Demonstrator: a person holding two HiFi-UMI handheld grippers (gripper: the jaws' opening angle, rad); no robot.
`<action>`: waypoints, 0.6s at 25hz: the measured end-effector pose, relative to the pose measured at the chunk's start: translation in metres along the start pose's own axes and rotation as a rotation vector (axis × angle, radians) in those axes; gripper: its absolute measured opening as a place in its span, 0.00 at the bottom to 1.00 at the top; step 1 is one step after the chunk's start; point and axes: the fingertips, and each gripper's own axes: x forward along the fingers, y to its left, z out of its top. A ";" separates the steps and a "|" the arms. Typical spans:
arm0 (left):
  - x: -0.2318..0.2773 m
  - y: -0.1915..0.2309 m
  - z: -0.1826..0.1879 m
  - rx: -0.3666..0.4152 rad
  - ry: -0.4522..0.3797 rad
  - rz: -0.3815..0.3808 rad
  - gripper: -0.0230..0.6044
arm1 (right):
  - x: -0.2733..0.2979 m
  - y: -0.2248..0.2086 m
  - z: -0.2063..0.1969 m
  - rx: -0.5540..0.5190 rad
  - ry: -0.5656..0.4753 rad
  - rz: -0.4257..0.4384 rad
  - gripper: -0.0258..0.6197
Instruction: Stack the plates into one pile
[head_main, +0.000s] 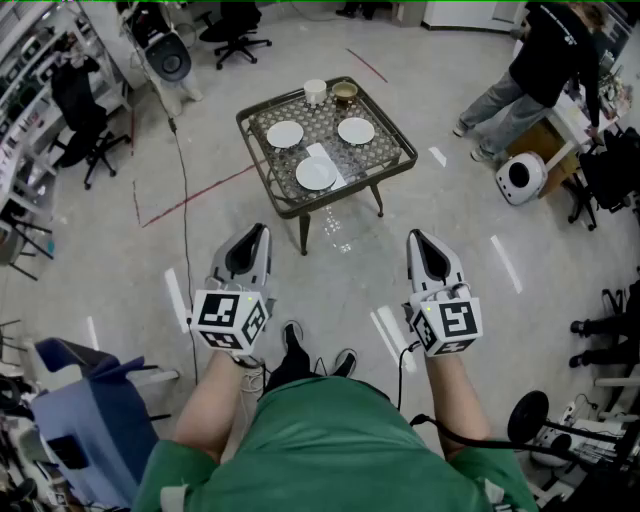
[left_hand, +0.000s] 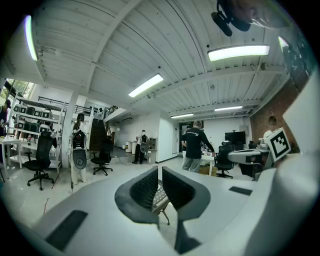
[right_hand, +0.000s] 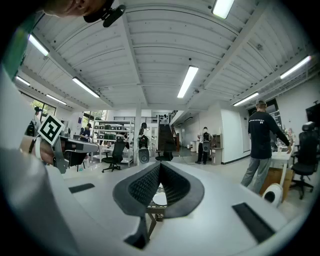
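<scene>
Standing well back from the table (head_main: 258, 165), holding both tongs level and short of it. Found left gripper (head_main: 262, 232) clenched on nothing, right gripper (head_main: 413, 236) likewise pinched shut and empty. Counted three plates, all apart, none stacked: near-edge plate (head_main: 316, 173), left-corner plate (head_main: 285, 133), right-edge plate (head_main: 356, 130). Noted cup (head_main: 315, 91) and bowl (head_main: 345, 93) at far corner. Judged as approach step, stacking not yet begun. Next, probably: step in, spread one pair of jaws, take the nearest plate by its rim, lift clear.
</scene>
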 end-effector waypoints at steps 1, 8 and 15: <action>-0.001 0.002 -0.001 0.000 0.002 0.000 0.09 | 0.000 0.002 0.000 0.003 0.001 -0.002 0.07; 0.000 0.017 -0.001 0.001 0.003 0.007 0.09 | 0.007 0.007 -0.002 0.029 -0.010 -0.003 0.07; 0.015 0.047 -0.003 0.002 0.000 -0.012 0.09 | 0.033 0.006 -0.008 0.036 -0.003 -0.049 0.08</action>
